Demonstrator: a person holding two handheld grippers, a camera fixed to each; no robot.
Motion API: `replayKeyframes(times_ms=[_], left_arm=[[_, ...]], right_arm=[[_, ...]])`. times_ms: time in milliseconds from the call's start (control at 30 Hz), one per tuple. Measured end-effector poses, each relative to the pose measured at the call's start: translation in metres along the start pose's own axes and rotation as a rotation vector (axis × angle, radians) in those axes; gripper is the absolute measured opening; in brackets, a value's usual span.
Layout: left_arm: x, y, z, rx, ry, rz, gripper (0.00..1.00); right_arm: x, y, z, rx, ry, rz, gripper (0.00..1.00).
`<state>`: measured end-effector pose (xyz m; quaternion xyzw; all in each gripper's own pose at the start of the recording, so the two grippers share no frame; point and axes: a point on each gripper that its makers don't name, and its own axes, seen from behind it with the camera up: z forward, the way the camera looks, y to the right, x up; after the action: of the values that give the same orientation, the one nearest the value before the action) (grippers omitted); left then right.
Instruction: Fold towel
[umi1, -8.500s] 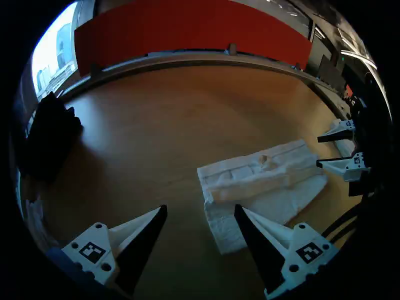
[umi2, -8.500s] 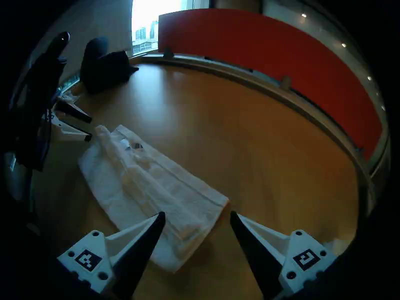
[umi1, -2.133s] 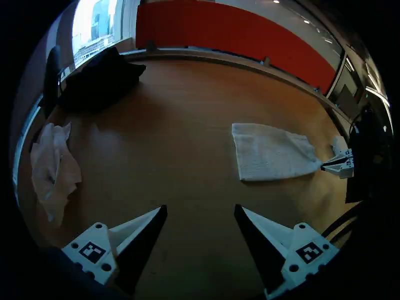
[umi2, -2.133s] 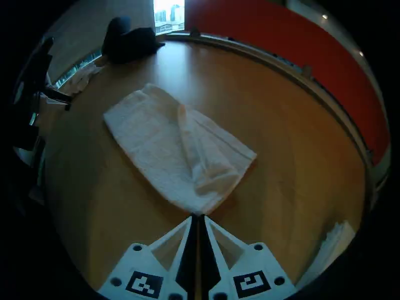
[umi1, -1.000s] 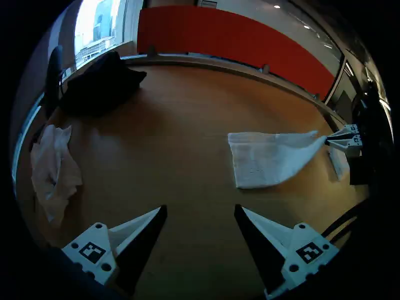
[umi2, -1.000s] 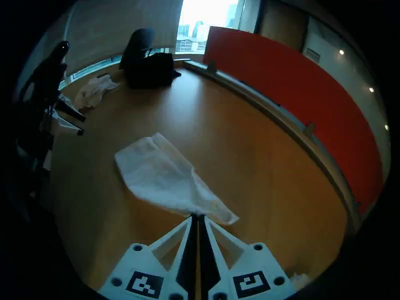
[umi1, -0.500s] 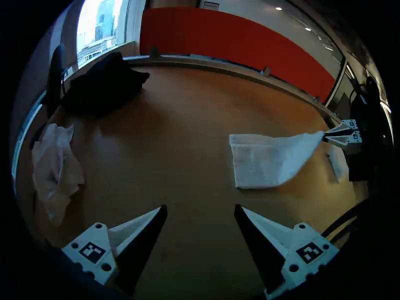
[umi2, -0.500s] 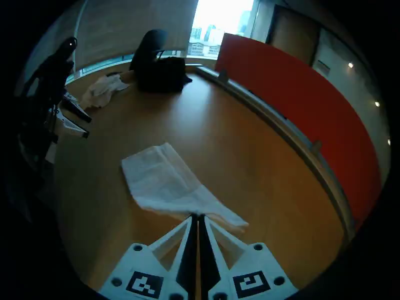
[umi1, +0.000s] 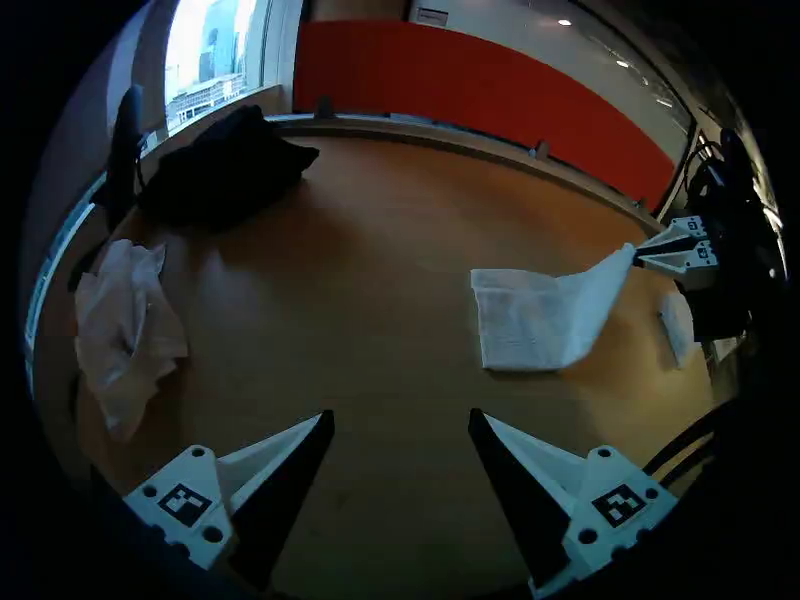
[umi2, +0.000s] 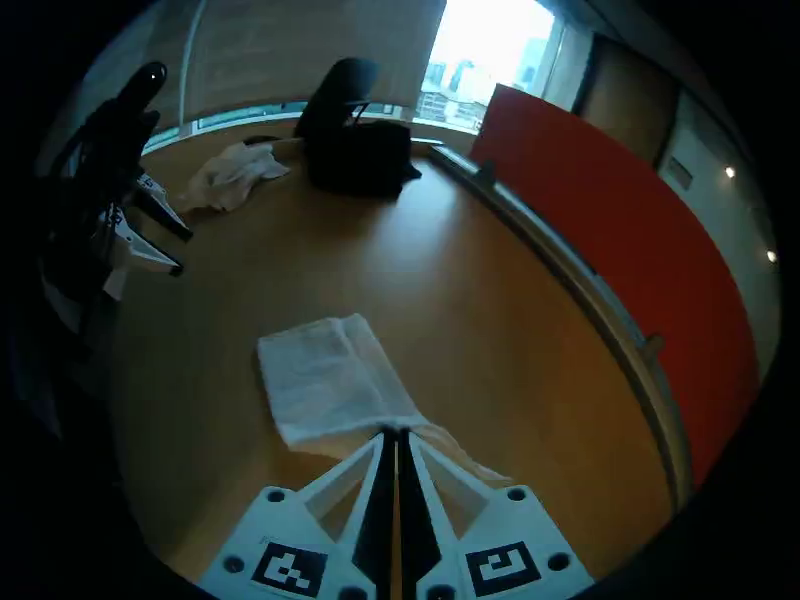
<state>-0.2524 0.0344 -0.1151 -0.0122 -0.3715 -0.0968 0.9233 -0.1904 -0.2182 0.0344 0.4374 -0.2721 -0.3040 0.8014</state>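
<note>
Two claws were over one wooden counter. The left claw was open, its two fingers spread wide with bare wood between them, gripping nothing and held well short of the towel. That single white towel lay on the right part of the counter in the left gripper view, mostly flat, with one corner pulled up off the wood into a slanting flap. The right claw was closed on that raised corner, its two fingers pressed together with the cloth pinched at their tips. In the right gripper view the same closed fingers met at the towel's near edge, the rest of the cloth spreading away from them across the counter. One crumpled white cloth lay in a heap near the counter's left edge, well apart from the towel. One black bag sat at the far end of the counter, just beside one dark chair by the bright window. One long red panel ran along the far side. One small white piece lay beside the right claw; what it was I could not tell.
</note>
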Motion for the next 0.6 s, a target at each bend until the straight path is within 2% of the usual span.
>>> replayKeyframes(times_ms=[300, 600], left_arm=[[-0.008, -0.007, -0.017, 0.019, 0.022, -0.031, 1.00], [-0.023, -0.015, -0.031, 0.045, 0.031, -0.064, 1.00]], right_arm=[[0.034, -0.028, 0.030, 0.107, -0.003, -0.116, 0.07], [0.044, -0.076, 0.074, 0.228, -0.044, -0.193, 0.07]])
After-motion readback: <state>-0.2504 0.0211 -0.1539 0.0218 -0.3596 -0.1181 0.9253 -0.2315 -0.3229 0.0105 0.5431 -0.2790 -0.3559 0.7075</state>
